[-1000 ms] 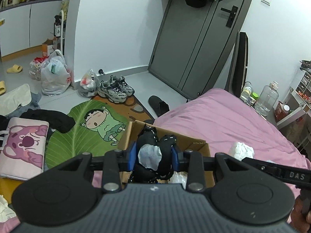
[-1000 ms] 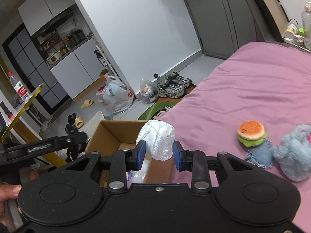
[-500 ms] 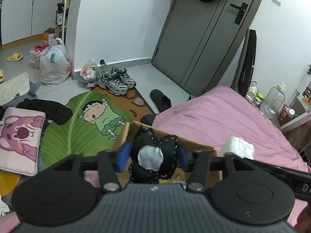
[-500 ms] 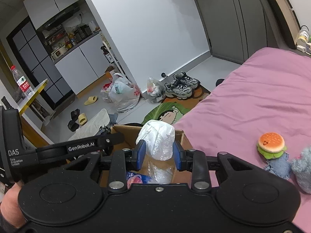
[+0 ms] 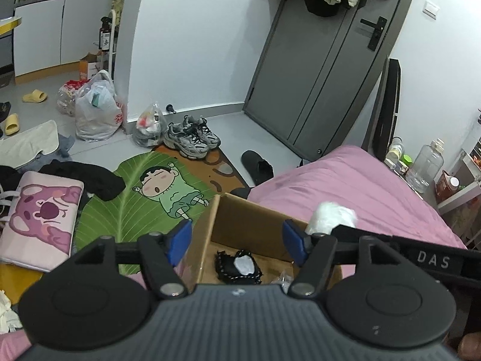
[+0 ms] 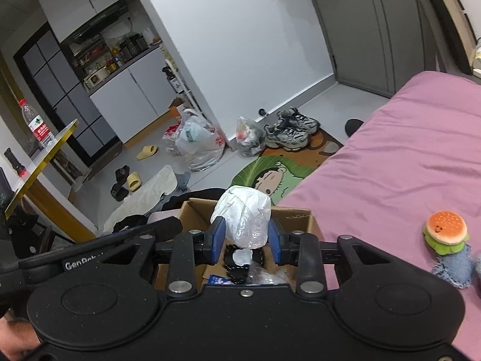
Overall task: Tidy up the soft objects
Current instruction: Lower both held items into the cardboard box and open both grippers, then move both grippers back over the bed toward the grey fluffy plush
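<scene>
A cardboard box point(image 5: 243, 219) stands on the pink bed's corner. A black plush with a white patch point(image 5: 240, 266) lies inside it, also in the right wrist view point(image 6: 242, 258). My left gripper point(image 5: 237, 239) is open and empty above the box. My right gripper point(image 6: 246, 237) is shut on a white plastic-wrapped soft bundle point(image 6: 243, 216) and holds it over the box point(image 6: 296, 218); the bundle also shows in the left wrist view point(image 5: 330, 215). A burger plush point(image 6: 446, 231) and a blue fuzzy plush point(image 6: 455, 266) lie on the bed to the right.
The pink bed point(image 6: 405, 162) fills the right side. On the floor are a leaf-shaped mat point(image 5: 135, 198), sneakers point(image 5: 192, 138), plastic bags point(image 5: 94, 111), a pink cushion point(image 5: 39, 219) and clothes. A grey door point(image 5: 315, 75) stands behind.
My left gripper opened and the black plush dropped into the box. My right gripper moved the white bundle over the box.
</scene>
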Demonstrator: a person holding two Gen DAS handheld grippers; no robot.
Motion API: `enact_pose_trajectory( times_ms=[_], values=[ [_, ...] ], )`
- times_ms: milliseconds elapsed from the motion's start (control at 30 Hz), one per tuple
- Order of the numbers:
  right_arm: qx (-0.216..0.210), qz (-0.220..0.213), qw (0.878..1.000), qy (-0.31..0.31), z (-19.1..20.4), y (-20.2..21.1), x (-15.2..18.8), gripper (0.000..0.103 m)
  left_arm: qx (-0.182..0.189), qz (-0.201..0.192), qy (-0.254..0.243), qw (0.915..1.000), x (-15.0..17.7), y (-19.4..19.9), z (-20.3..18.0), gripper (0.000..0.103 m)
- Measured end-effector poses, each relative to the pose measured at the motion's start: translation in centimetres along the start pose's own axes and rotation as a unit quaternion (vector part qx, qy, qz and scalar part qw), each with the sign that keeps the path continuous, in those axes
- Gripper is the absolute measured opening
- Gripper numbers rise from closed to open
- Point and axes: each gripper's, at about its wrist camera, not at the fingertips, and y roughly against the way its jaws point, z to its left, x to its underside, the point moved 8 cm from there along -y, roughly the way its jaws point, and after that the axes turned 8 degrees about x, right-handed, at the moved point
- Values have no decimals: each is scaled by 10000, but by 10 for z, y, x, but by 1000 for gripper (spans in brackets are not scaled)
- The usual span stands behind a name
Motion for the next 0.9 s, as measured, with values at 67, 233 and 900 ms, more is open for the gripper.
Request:
enact_pose_trajectory(
  times_ms=[67,233,900],
  values=[
    [34,-26,10000,38,0,1,0,43,-62,-6,23,10000,1,2,2,66],
    [118,28,9999,18,-9,10,8,43,-96,-50,50,9999,3,6,2,69],
    [528,-170,9983,-192,-68,77,10,78,30,168,-181,9997,22,14,-56,92]
  ],
)
